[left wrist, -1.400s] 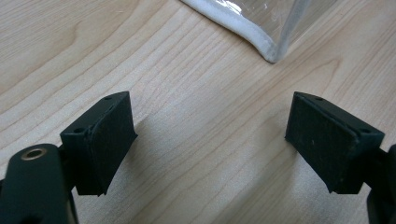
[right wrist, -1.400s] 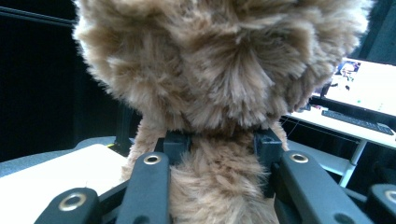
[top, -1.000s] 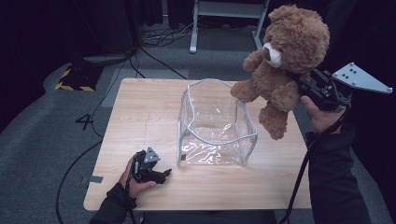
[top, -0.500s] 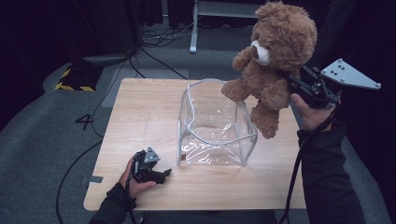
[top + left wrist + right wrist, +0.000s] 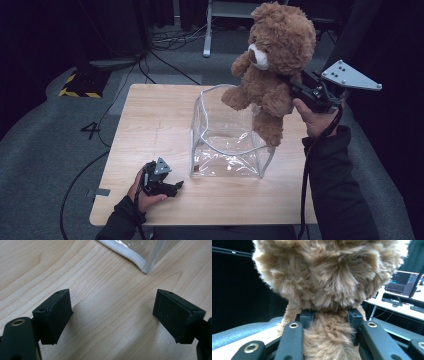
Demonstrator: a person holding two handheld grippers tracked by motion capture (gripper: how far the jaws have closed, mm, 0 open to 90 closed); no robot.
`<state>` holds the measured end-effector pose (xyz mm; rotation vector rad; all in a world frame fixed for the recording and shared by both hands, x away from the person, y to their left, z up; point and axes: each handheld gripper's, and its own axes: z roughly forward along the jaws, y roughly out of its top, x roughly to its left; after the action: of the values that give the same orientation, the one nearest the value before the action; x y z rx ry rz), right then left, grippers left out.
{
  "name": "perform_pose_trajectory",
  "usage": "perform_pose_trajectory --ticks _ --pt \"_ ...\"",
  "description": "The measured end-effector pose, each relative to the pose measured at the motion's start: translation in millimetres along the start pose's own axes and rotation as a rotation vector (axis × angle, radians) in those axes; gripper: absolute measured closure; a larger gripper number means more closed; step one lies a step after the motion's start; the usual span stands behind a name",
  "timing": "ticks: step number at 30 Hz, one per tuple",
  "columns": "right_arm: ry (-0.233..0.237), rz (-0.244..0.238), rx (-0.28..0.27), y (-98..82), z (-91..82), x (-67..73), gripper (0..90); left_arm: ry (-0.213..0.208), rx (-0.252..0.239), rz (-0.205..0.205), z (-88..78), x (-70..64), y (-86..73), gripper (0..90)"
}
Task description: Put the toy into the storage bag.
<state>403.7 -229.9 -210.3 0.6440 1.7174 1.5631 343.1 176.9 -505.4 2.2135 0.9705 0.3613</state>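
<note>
A brown teddy bear (image 5: 272, 65) hangs in the air over the right rim of a clear plastic bin (image 5: 227, 135) that stands on the wooden table (image 5: 150, 115). My right gripper (image 5: 296, 87) is shut on the bear from behind, at its neck. In the right gripper view the two jaws press into the fur of the bear (image 5: 329, 277) just below its head. My left gripper (image 5: 172, 187) rests on the table near the front left, open and empty. Its pads (image 5: 58, 315) stand wide apart over bare wood, with a corner of the bin (image 5: 146, 267) just ahead.
The table's front edge runs just behind my left hand. Cables (image 5: 165, 55) and a yellow-black striped base (image 5: 80, 82) lie on the grey floor beyond the table. A desk with monitors (image 5: 402, 285) stands far off in the right gripper view.
My right gripper has carried the bear to the left, from beside the bin's right wall to over its rim. The left gripper has stayed where it was.
</note>
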Motion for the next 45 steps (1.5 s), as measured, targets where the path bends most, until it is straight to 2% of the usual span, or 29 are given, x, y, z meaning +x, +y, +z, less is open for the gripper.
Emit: perform_pose_trajectory --ticks 11,36,45 --pt "0.032 -0.01 0.028 -5.9 20.5 13.9 67.1 -0.001 0.0 -0.001 0.0 -0.1 0.0 15.7" --pt "0.068 -0.011 0.065 -23.6 46.0 24.0 67.0 -0.001 0.0 0.0 0.0 -0.1 0.0 15.7" --pt "0.084 -0.013 0.092 -35.7 52.2 27.1 66.9 0.0 0.0 -0.001 0.0 -0.1 0.0 15.8"
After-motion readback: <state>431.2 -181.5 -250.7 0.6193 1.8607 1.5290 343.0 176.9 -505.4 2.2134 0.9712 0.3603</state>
